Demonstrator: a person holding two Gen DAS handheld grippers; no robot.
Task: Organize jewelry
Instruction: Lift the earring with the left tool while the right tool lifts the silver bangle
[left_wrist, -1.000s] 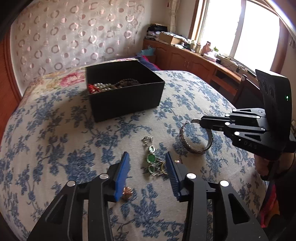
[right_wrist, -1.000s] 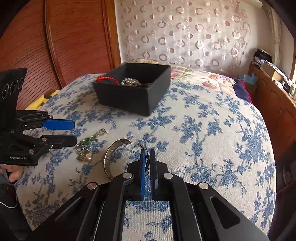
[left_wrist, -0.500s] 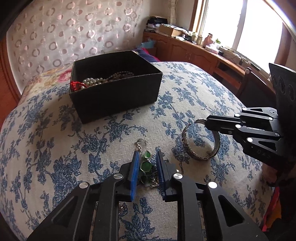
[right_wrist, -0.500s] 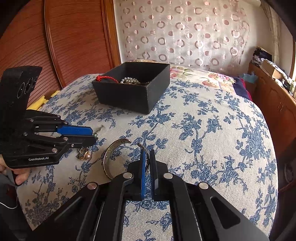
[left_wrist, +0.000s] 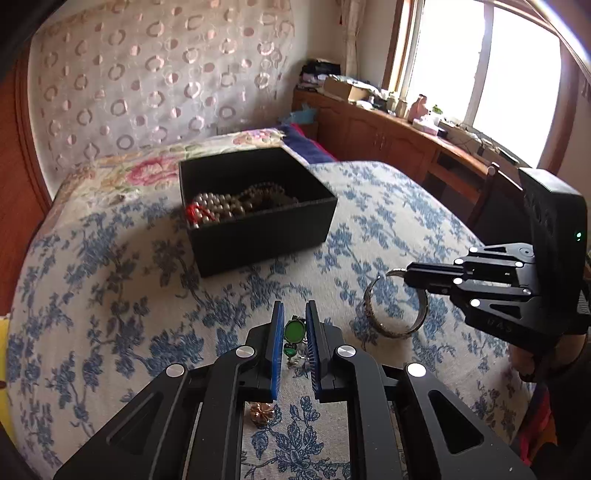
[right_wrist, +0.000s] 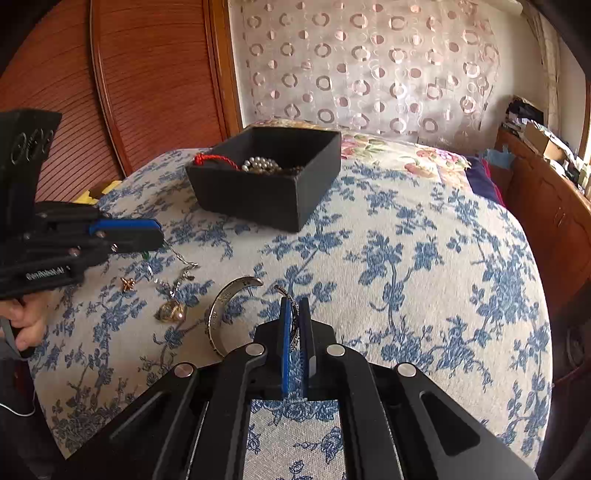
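My left gripper (left_wrist: 293, 314) has its blue pads pressed on a green-stone chain piece (left_wrist: 293, 331), and its jaws are still closing. In the right wrist view the left gripper (right_wrist: 159, 236) hangs just above the bed, and the thin chain (right_wrist: 181, 258) trails from it down to a gold pendant (right_wrist: 171, 312) on the cover. My right gripper (right_wrist: 293, 314) is shut on one end of an open silver bangle (right_wrist: 218, 314) lying on the bed, seen from the other side as the bangle (left_wrist: 391, 332) with the right gripper (left_wrist: 406, 273) at its rim. A black box (left_wrist: 258, 229) with pearls and beads stands farther back.
A small gold flower piece (left_wrist: 260, 411) lies on the blue-flowered bed cover (right_wrist: 424, 277) under my left fingers. A wooden headboard (right_wrist: 147, 81) rises behind the box (right_wrist: 266, 199). A wooden cabinet (left_wrist: 388, 136) with clutter runs along the window side.
My left jaws came together around the green-stone piece and lifted it slightly off the cover, its chain now trailing. The right gripper stayed shut on the bangle without moving.
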